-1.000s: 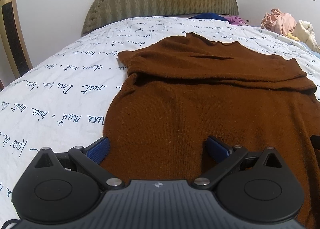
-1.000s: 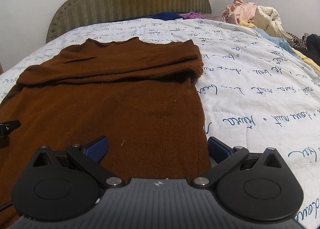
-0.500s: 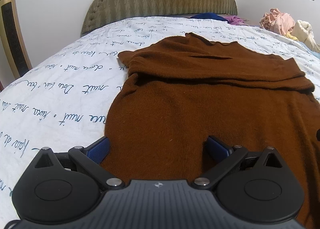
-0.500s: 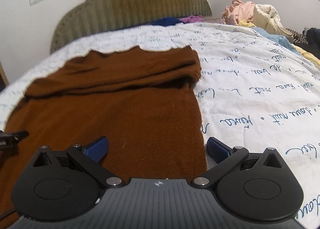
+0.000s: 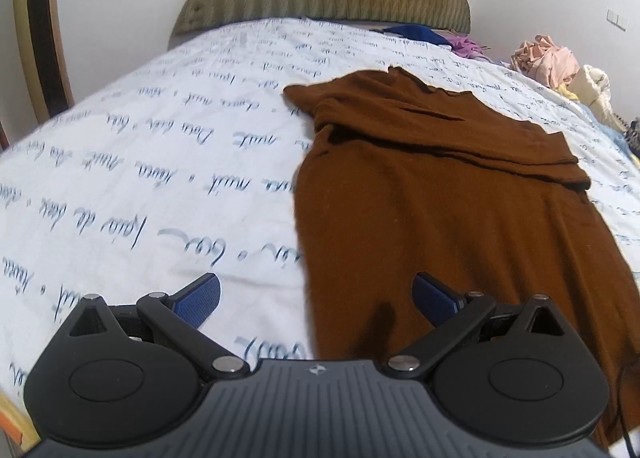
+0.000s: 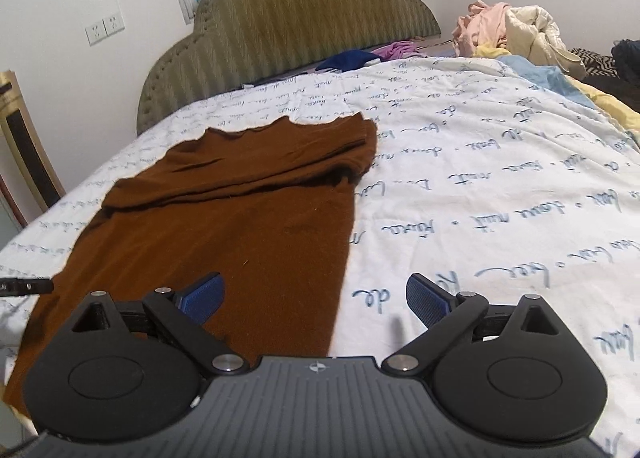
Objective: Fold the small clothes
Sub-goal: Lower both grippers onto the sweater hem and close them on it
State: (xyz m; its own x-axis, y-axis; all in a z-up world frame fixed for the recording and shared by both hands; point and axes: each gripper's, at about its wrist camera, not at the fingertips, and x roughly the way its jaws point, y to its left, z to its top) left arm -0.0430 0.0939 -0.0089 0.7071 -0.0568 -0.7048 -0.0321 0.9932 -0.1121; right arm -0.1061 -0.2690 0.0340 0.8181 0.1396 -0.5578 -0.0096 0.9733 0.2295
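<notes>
A brown knit sweater (image 5: 460, 218) lies flat on the white bedspread, its sleeves folded across the chest at the far end. It also shows in the right wrist view (image 6: 224, 234). My left gripper (image 5: 316, 298) is open and empty, hovering over the sweater's near left edge, which runs between its blue pads. My right gripper (image 6: 316, 298) is open and empty over the sweater's near right edge. The tip of the left gripper (image 6: 24, 286) shows at the left edge of the right wrist view.
The bed's white quilt (image 5: 140, 198) with blue script spreads to both sides. A padded olive headboard (image 6: 296, 18) stands at the far end. A pile of clothes (image 6: 516, 30) lies at the far right; blue and purple garments (image 6: 360, 56) lie near the headboard.
Both grippers have risen and spread apart: the left has shifted left to the sweater's left edge, the right has shifted right to its right edge. Both stay open.
</notes>
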